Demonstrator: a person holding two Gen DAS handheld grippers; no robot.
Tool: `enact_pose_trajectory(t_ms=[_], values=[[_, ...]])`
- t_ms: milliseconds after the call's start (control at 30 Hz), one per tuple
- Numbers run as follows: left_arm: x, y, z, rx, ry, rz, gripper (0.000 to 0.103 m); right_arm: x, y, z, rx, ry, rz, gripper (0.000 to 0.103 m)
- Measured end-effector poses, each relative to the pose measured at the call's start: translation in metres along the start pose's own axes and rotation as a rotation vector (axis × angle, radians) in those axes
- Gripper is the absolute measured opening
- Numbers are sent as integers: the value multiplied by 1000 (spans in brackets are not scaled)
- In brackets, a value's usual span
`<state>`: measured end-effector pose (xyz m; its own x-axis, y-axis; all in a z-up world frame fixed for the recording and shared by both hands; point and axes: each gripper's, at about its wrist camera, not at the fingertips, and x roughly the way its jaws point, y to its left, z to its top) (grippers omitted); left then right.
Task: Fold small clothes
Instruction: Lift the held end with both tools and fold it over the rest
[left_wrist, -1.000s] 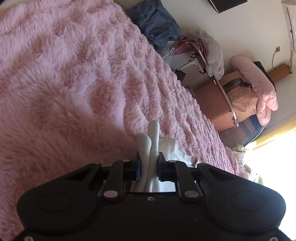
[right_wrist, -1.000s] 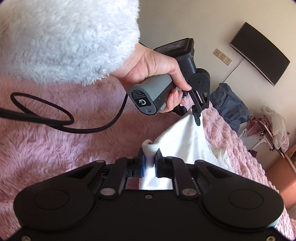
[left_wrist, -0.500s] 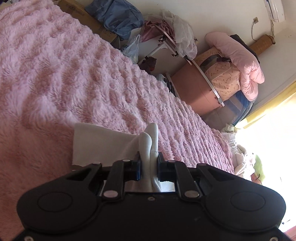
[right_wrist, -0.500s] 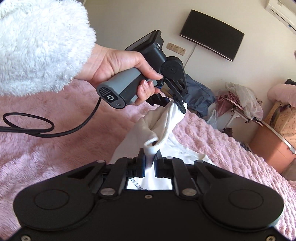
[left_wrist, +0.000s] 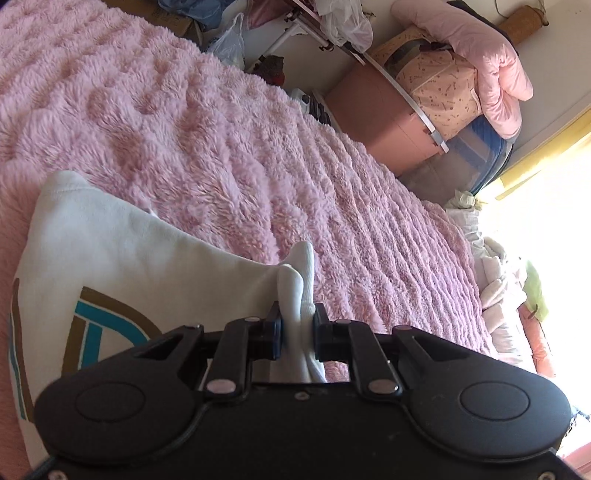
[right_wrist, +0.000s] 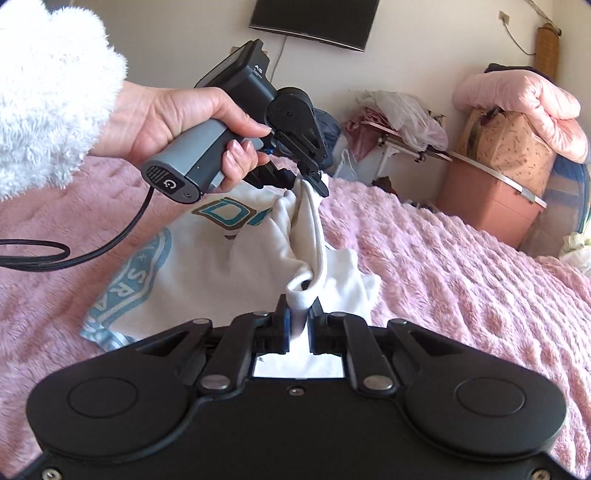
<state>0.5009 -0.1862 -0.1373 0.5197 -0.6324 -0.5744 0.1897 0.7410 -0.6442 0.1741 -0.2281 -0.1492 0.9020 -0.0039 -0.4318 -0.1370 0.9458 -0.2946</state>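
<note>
White garment (left_wrist: 122, 266), one, printed teal-brown, spreads across lower left of left wrist view on pink fleece blanket (left_wrist: 258, 140); left gripper (left_wrist: 297, 325) jaws pinch bunched edge, centre bottom. More print shows than half second ago.

Right wrist view: right gripper (right_wrist: 297, 325) jaws clamp one fold, centre bottom. Left gripper (right_wrist: 306, 182) nips second fold upper centre, held by left hand (right_wrist: 173, 118). Garment hangs between two grippers, raised higher than before. Salmon box (right_wrist: 487, 199) at right carries floral bundle.

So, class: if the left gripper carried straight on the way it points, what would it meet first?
Probably the fluffy pink blanket: beyond the white shirt pinched in the left gripper, only that lies ahead, though depth is unclear.
</note>
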Motion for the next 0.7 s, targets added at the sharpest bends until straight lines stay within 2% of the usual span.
enact_pose_trajectory(t_ms=[267, 500, 700], values=[[55, -10, -20, 9, 56, 83, 12, 17, -49, -41, 141, 73, 12, 8], [67, -15, -20, 31, 65, 110, 13, 17, -53, -52, 191, 78, 14, 8], [72, -28, -24, 64, 63, 92, 13, 14, -62, -61, 277, 107, 18, 8]])
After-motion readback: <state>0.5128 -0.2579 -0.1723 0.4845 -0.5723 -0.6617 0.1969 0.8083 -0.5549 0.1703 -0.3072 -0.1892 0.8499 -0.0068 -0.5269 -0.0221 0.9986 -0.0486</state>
